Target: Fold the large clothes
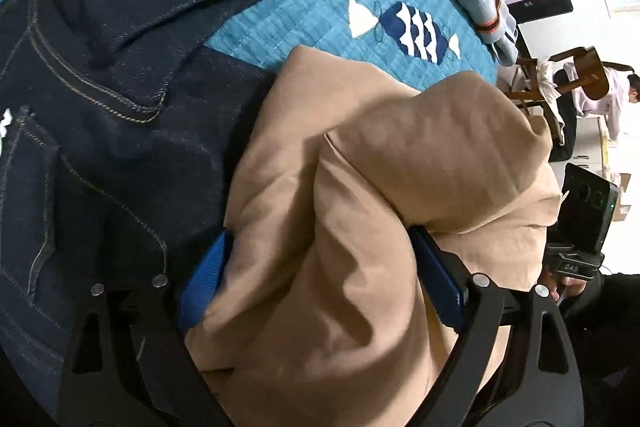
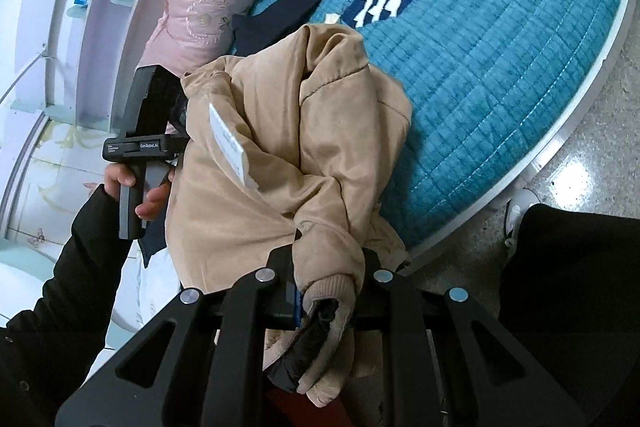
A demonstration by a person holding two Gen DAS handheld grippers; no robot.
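Dark indigo denim jeans (image 1: pixel 100 87) are seen spread left of the bunched tan padded jacket (image 1: pixel 360 187) on the teal quilted bedspread (image 1: pixel 304 23). Left gripper (image 1: pixel 320 287) is clamped on the jacket's bulk; right gripper (image 2: pixel 328 291) is clamped on its ribbed cuff (image 2: pixel 332 291). Sleeve is judged to run away from the right gripper towards the left. Jacket's outline is hidden by bunching; blue pads are half covered

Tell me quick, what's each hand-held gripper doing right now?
Left hand-held gripper: closed on a bunched part of the tan jacket.
Right hand-held gripper: closed on the tan jacket's sleeve cuff.
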